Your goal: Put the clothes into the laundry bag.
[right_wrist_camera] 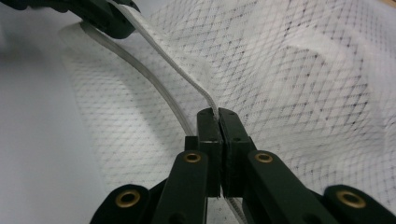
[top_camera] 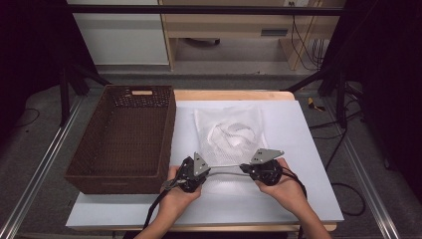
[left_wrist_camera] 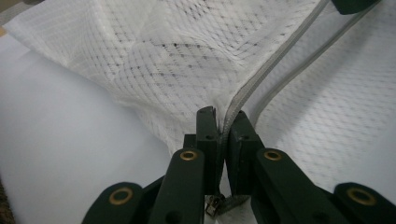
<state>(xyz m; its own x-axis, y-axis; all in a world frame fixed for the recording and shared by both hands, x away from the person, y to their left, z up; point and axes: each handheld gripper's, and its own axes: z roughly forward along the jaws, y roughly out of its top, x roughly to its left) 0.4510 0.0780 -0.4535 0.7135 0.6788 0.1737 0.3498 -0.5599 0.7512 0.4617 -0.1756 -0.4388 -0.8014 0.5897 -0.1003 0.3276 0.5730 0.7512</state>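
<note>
Two tongs gripped one white mesh bag [top_camera: 230, 133] by its zipper edge [top_camera: 225, 166]. The left tongs [left_wrist_camera: 223, 122] were nearly closed on the zipper tape, the metal pull just below the jaws; the right tongs [right_wrist_camera: 217, 116] were clamped fully on the same tape. Between them the zipper edge ran taut from tongs to tongs, the bag's length spreading away from both across the white surface [top_camera: 308, 149]. A brown woven basket [top_camera: 124, 137] stood just beside the left tongs, on their outer side, apart from the bag. Nothing lay between the tongs and the bag.
</note>
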